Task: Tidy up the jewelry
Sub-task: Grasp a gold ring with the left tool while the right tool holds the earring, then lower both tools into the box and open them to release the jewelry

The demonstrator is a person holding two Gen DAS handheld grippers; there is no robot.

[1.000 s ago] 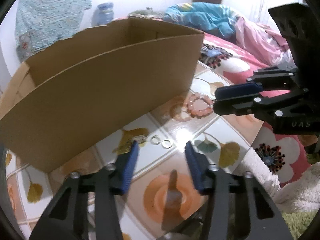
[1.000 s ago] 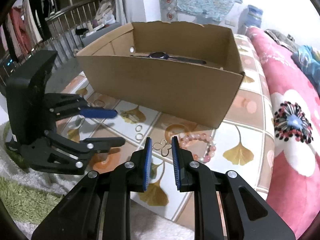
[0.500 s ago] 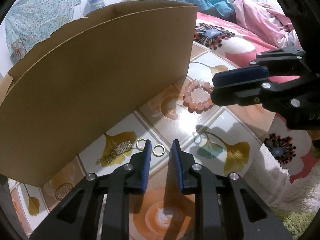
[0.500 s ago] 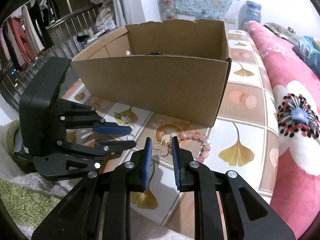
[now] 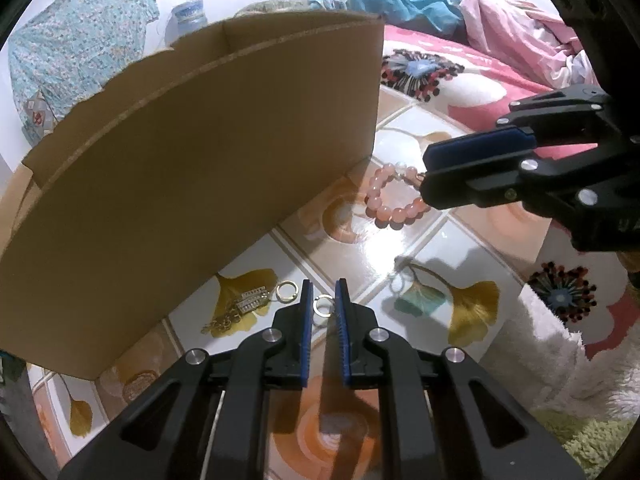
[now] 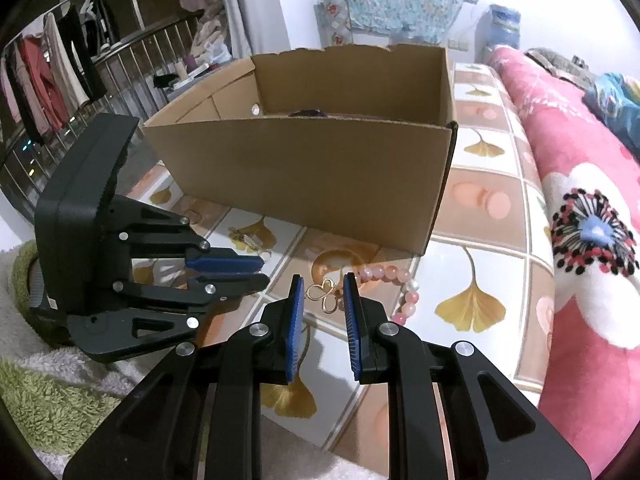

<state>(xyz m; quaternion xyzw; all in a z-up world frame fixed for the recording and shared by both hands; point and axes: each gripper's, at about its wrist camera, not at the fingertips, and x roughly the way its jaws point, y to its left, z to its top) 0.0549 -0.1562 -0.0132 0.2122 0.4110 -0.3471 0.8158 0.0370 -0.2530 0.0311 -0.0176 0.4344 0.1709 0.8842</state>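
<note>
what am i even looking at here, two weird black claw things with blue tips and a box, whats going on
The claws are two hand-held grippers, one in each of a person's hands. Each carries a wide-angle camera that looks along its own two fingers, so each picture shows one claw from behind and the other from the side.

The left wrist view shows the left gripper closing around a small gold ring. A second ring and a gold chain piece lie beside it.

The right wrist view shows the right gripper with a gold looped ornament between its fingers; whether it is pinched I cannot tell. A pink bead bracelet lies alongside.

Everything rests on a tiled leaf-pattern surface in front of an open cardboard box.
</note>
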